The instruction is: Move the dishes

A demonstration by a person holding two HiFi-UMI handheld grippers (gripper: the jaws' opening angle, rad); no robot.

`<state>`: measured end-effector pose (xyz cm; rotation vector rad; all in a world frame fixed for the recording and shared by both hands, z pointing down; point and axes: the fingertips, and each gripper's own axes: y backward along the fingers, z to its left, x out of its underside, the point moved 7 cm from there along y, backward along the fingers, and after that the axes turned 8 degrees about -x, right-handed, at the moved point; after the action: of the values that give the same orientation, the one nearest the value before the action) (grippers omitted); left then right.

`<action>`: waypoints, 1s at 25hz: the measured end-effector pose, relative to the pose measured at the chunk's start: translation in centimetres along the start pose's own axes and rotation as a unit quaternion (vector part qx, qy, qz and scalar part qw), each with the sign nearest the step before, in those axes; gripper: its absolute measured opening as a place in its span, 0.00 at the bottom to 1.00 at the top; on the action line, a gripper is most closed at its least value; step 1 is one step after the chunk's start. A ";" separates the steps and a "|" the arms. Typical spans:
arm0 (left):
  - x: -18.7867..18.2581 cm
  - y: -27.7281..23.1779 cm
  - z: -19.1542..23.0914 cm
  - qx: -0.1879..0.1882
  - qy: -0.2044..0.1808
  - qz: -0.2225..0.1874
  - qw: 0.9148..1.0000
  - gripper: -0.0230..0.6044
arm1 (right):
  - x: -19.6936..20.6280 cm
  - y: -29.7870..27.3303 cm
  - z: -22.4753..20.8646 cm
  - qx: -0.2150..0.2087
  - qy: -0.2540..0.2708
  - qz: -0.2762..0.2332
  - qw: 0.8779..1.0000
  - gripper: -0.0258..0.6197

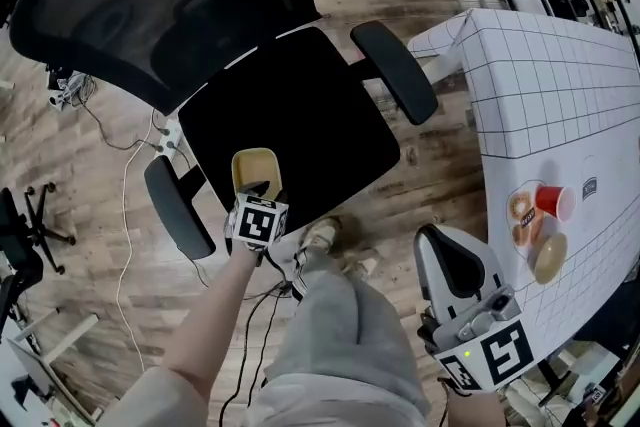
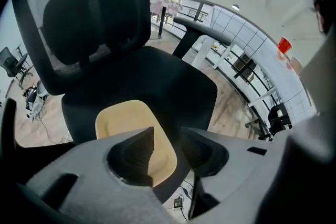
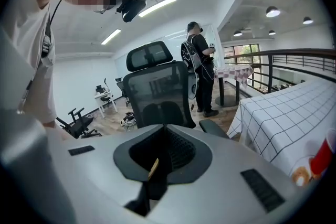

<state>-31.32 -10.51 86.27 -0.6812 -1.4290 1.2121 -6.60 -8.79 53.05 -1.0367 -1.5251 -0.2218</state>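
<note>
Left gripper [image 2: 168,136] jaws wide, over yellow dish [image 2: 126,118] at chair seat [image 2: 178,81] near edge; my nudge could drop it. Right gripper [image 3: 155,168] looks closed, empty.

Below me I see a black office chair [image 1: 330,105] with a mesh back and padded armrests, standing on a brown wood-plank floor [image 1: 90,145]. A white cable [image 1: 124,215] trails over the planks to its left. On the right is a tabletop under a white, thin-gridded cloth [image 1: 560,75]. The right gripper view shows a person in dark clothes [image 3: 202,76] standing beyond the chair, near a dark railing [image 3: 294,53].
</note>
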 end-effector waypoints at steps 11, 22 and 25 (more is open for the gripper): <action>2.9 -5.7 -0.7 -0.029 -0.022 0.062 0.997 0.28 | 2.8 -1.3 -2.1 0.004 0.007 0.040 0.999 0.08; 2.6 -5.5 -1.1 -0.074 -0.032 0.062 0.995 0.09 | 3.2 -1.2 -2.9 -0.002 -0.002 0.042 0.999 0.08; 1.4 -3.7 -1.1 -0.073 -0.038 0.051 0.995 0.08 | 1.9 -1.0 -2.6 -0.003 0.001 0.033 0.999 0.08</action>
<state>-29.82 -10.11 90.10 -0.8244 -1.5724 1.2318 -5.26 -10.22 55.87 -1.0893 -1.4865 -0.1830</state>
